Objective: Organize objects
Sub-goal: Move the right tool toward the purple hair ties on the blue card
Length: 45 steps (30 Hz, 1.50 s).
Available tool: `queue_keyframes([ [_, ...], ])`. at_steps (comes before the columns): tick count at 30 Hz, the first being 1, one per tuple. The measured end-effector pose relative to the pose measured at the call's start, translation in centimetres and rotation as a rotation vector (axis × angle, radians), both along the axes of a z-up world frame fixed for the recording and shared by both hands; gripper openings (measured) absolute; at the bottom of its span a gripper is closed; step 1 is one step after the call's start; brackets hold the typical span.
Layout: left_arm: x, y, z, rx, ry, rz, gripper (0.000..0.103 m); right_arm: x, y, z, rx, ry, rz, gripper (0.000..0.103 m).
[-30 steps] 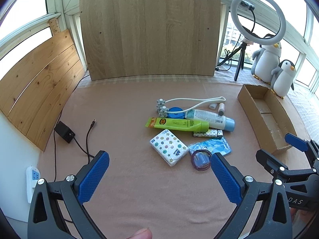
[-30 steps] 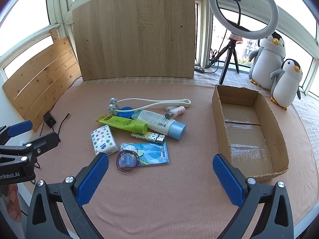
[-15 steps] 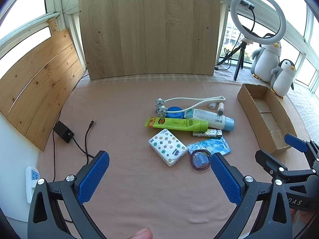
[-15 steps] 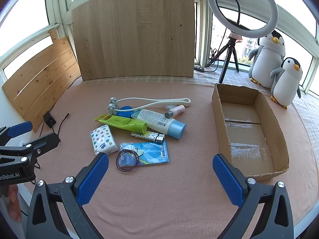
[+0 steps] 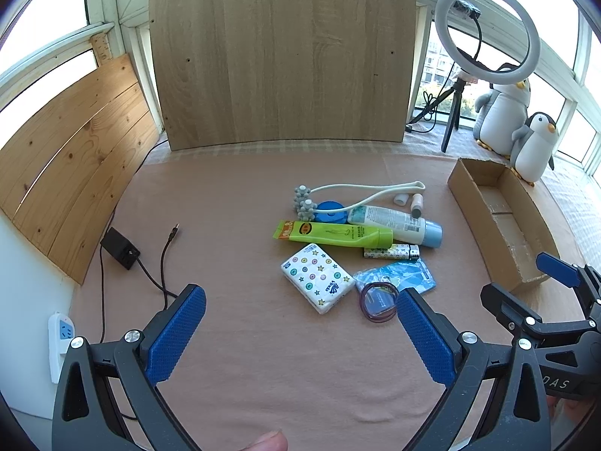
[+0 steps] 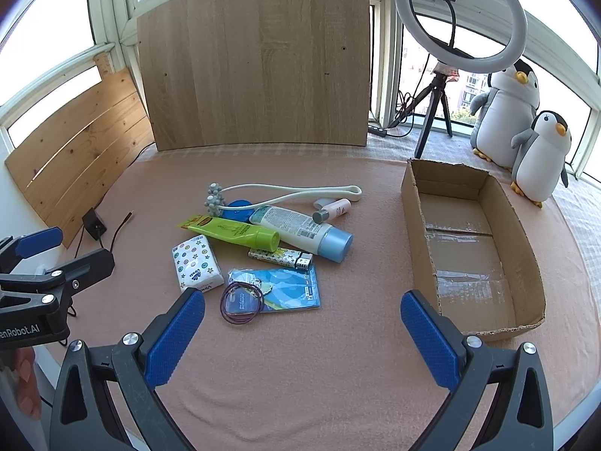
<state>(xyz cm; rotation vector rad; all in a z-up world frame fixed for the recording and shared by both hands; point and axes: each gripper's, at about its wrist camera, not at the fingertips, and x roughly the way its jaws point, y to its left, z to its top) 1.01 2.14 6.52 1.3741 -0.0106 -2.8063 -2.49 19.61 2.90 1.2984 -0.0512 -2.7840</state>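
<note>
Pink cloth-covered tabletop [image 6: 300, 357], backed by an upright wooden panel [image 6: 255, 60]. Cardboard box [image 6: 526, 263] at the right side, open-topped and holding nothing visible, well apart from the cluster of loose articles at centre. Two plush penguins [image 6: 541, 154] and a ring light on a tripod [image 6: 458, 18] behind the box.

Left gripper [image 5: 300, 338] and right gripper [image 6: 302, 338], each with blue-padded fingers spread wide and holding nothing, both above the near edge of the cloth, short of the cluster; each appears at the margin of the other's view.

Cluster, in descending size: white roller massager [image 6: 285, 193] with long looped handle, farthest back; white lotion bottle with blue cap [image 6: 300, 227], lying on its side; green tube [image 6: 233, 231], lying against the bottle; blue packet [image 6: 285, 285], nearest the right gripper; patterned tissue pack [image 6: 195, 263], just left of the packet; purple hair ties [image 6: 240, 302], resting on the packet's near corner; patterned lighter [image 6: 280, 257], between tube and packet; blue disc [image 6: 236, 206], partly hidden under the massager; small pink bottle [image 6: 332, 208], beside the lotion bottle.

Black power adapter with cable [image 5: 120, 248] at the left of the cloth.
</note>
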Motion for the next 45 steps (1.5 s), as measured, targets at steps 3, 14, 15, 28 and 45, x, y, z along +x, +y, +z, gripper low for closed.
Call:
queue_keyframes([
  [3, 0.0, -0.1, 0.0, 0.000, -0.002, 0.002, 0.103, 0.0, 0.0, 0.0, -0.001, -0.001, 0.001, 0.103],
  [14, 0.0, -1.2, -0.2, -0.001, -0.004, 0.031, 0.103, 0.3, -0.2, 0.1, 0.001, 0.000, 0.004, 0.103],
  [15, 0.0, -1.3, -0.1, -0.001, -0.002, 0.032, 0.103, 0.3, -0.3, 0.1, 0.001, 0.001, 0.004, 0.103],
  [28, 0.5, -0.9, 1.3, -0.004, 0.032, 0.018, 0.103, 0.5, -1.1, -0.3, 0.007, -0.008, 0.019, 0.103],
  [45, 0.3, -7.5, -3.7, 0.052, 0.029, 0.113, 0.103, -2.9, -3.9, -7.7, 0.010, -0.157, 0.124, 0.103],
])
